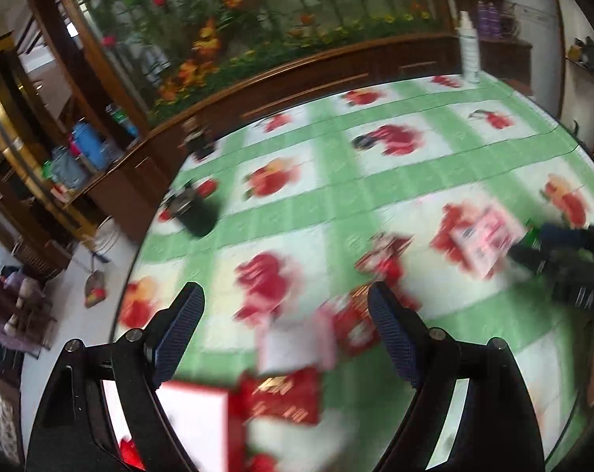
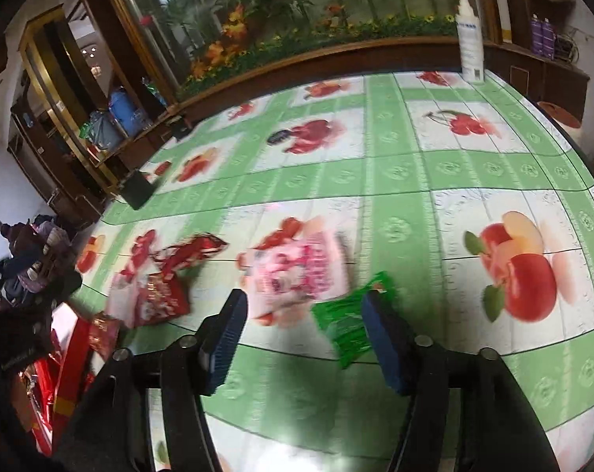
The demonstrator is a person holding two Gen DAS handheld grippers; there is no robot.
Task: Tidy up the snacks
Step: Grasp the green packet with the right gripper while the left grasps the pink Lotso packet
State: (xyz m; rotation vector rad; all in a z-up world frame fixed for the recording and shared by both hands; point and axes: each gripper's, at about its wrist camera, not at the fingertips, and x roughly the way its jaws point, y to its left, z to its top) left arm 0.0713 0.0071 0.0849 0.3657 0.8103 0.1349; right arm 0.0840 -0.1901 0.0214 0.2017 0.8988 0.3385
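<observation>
Two hand-held grippers: left hand-held gripper [image 1: 285,314] and right hand-held gripper [image 2: 305,314], jaws apart, nothing clamped.
One green packet [image 2: 348,322]: beside right gripper's finger.
One pink packet [image 2: 297,271]: mid-desk.
Desk [image 2: 415,181]: far half bare.

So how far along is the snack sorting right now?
Early to midway. A red box at the table's near-left edge seems to hold some red packets already. Nothing is gripped: the left gripper and right gripper are open. The pink packet, green packet and red packets lie loose on the tablecloth.
</observation>
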